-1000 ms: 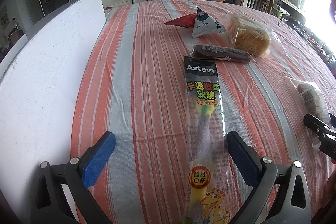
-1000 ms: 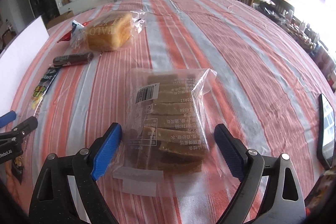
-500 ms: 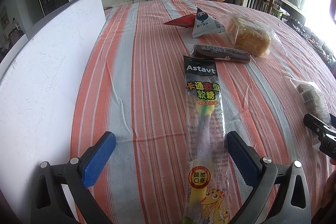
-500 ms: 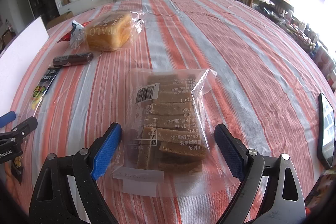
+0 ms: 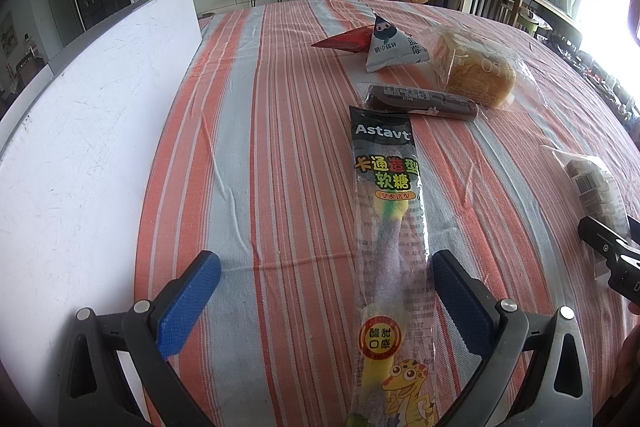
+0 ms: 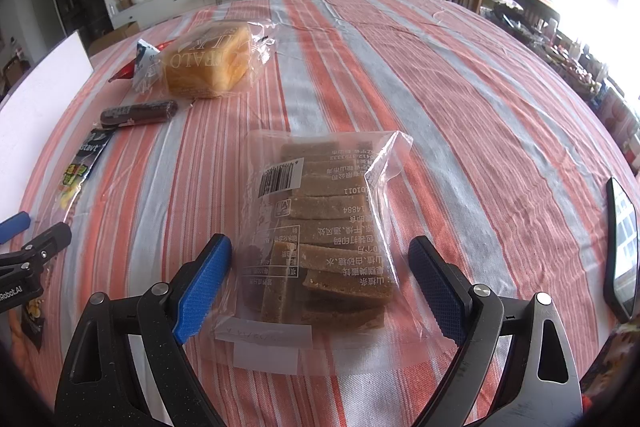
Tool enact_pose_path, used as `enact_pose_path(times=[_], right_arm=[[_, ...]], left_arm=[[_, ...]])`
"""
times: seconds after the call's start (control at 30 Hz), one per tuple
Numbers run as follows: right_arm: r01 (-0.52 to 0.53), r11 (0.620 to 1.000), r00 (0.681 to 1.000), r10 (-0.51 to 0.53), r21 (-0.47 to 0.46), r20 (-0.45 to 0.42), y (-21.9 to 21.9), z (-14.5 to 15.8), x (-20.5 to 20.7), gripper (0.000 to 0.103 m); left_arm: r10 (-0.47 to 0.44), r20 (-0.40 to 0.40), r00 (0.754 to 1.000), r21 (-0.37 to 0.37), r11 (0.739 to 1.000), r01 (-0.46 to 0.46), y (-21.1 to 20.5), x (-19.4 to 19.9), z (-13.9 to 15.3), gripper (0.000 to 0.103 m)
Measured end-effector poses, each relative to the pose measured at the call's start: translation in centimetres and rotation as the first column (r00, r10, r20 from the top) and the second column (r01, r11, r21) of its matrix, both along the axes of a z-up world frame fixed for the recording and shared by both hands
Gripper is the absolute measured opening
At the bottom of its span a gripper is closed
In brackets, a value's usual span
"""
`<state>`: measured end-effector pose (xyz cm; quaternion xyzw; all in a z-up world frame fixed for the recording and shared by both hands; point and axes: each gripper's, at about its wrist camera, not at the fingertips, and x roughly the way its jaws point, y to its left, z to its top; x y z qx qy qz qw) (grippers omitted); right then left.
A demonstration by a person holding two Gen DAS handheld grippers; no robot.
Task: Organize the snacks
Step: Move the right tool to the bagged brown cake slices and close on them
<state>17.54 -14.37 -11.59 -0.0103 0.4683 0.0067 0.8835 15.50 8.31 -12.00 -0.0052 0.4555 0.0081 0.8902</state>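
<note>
- The long gummy-candy packet (image 5: pixel 390 243) lies flat on the striped tablecloth (image 5: pixel 280 131), running lengthwise away from you; its near half sits between the fingers of your left gripper (image 5: pixel 326 287), closer to the right-hand blue pad than the left.
- Your left gripper stands spread wide and holds nothing; neither pad touches the packet.
- The clear bag of brown cake slices (image 6: pixel 320 231) lies label-up between the fingers of your right gripper (image 6: pixel 320 275), roughly centred. That gripper is also spread wide and empty, its pads just beside the loose plastic edges.
- Compared with the frames from a second ago, nothing has shifted: both packets lie where they lay and both grippers hover in the same pose. So the sorting has not begun; you are paused, lined up over two picks.
- Further out, the dark sausage-shaped stick (image 5: pixel 420 101) lies crosswise just beyond the candy packet's far end, then the wrapped bread loaf (image 5: pixel 472 75), the triangular pouch (image 5: pixel 394 45) and a red packet (image 5: pixel 344 39) partly behind it.
- The white board (image 5: pixel 88 115) stands along your left side; it looks like the likely place to gather things, though nothing confirms that.
- A phone (image 6: pixel 622 247) lies at the table's right edge, well apart from the snacks.
- Before closing the left gripper, centring it over the candy packet should help, since the thin film may slip out.
</note>
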Motion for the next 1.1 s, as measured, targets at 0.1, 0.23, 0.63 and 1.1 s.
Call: enact_pose_path(times=[0.1,0.23,0.63,1.1], right_arm=[[0.000,1.000,1.000,0.000,0.000,0.000,0.0,0.0,0.0,0.092],[0.000,1.000,1.000,0.000,0.000,0.000,0.0,0.0,0.0,0.092],[-0.016,1.000,1.000,0.016,-0.005,-0.002,0.0,0.0,-0.2,0.090],[0.054,0.794,0.998,-0.066,0.606,-0.002,-6.8,1.3,-2.8,0.047]], left_arm=[[0.000,0.000,1.000,0.000,1.000,0.000,0.0,0.0,0.0,0.103],[0.000,0.000,1.000,0.000,1.000,0.000,0.0,0.0,0.0,0.103],[-0.077,-0.133,0.988,-0.007,0.997,0.077,-0.9,-0.1,0.6,0.099],[-0.110,-0.061,0.992,-0.244,0.965,0.092,1.7,-3.5,4.2,0.018]])
